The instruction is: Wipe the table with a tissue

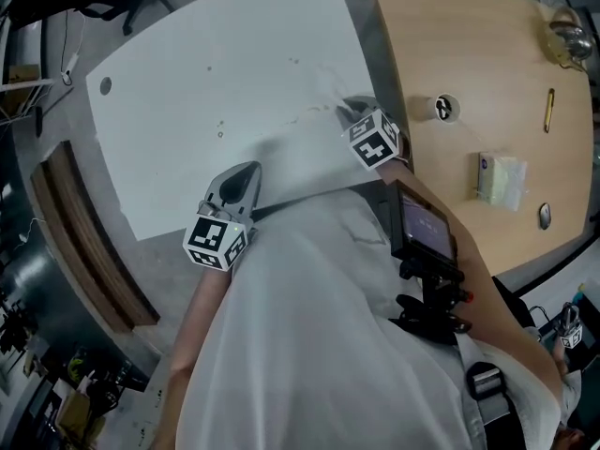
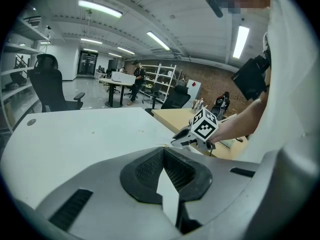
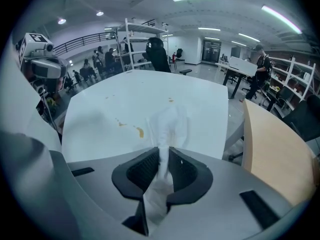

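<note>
The white table (image 1: 216, 64) carries small yellow-brown stains (image 3: 140, 132) near its middle. My right gripper (image 3: 164, 151) is shut on a white tissue (image 3: 167, 124), which fans out ahead of the jaws just above the tabletop beside the stains. In the head view the right gripper (image 1: 344, 111) points down at the table's right part. The left gripper view shows it from the side (image 2: 176, 143). My left gripper (image 1: 247, 169) hovers over the table's near edge, and its jaws (image 2: 163, 151) meet with nothing between them.
A wooden table (image 1: 487, 82) adjoins on the right, with a tape roll (image 1: 443, 108), a tissue pack (image 1: 497, 178) and a pen (image 1: 549, 111) on it. A wooden board (image 1: 84, 242) lies on the floor at left. The person's white shirt hides the near foreground.
</note>
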Action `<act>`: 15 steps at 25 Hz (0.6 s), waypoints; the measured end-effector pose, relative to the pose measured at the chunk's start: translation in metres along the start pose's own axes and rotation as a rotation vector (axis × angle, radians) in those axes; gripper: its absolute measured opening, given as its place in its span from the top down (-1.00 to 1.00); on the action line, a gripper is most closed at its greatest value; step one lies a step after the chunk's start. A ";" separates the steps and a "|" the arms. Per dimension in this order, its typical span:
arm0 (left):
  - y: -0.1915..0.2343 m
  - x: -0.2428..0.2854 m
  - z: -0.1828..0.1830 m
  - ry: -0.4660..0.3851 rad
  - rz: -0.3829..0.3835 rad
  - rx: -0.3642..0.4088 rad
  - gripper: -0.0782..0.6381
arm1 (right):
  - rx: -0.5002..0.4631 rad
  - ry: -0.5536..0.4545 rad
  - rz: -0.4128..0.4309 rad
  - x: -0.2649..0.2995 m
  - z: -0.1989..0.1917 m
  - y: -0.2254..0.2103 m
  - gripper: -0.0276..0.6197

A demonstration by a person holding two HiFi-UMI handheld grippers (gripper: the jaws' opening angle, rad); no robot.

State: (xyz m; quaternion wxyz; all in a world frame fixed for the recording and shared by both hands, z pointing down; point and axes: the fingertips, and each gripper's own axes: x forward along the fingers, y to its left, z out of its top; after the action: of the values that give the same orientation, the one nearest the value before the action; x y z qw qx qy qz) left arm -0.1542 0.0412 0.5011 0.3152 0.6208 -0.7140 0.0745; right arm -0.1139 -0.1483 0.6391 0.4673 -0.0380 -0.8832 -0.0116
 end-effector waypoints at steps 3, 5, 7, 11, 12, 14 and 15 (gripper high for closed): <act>0.006 -0.004 0.000 -0.004 -0.003 -0.002 0.76 | 0.016 -0.010 0.007 0.003 0.005 0.008 0.71; 0.011 -0.009 -0.002 -0.006 -0.002 -0.004 0.76 | 0.011 -0.014 0.012 0.006 0.009 0.016 0.71; 0.016 -0.014 -0.004 -0.008 -0.001 -0.008 0.76 | 0.008 -0.014 0.015 0.008 0.012 0.024 0.71; 0.023 -0.025 -0.010 -0.005 -0.007 -0.012 0.76 | 0.015 -0.016 -0.003 0.011 0.017 0.031 0.71; 0.024 -0.027 -0.012 -0.003 -0.009 -0.012 0.76 | 0.021 -0.016 -0.010 0.011 0.018 0.032 0.71; 0.027 -0.032 -0.016 -0.001 -0.012 -0.011 0.76 | 0.031 -0.014 -0.019 0.013 0.020 0.035 0.71; 0.028 -0.034 -0.017 -0.001 -0.013 -0.011 0.76 | 0.034 -0.013 -0.022 0.014 0.021 0.036 0.71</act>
State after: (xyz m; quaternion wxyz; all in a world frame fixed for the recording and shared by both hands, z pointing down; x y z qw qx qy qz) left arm -0.1734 0.0841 0.5043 0.3185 0.6237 -0.7105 0.0681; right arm -0.1360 -0.1102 0.6388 0.4620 -0.0206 -0.8866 -0.0014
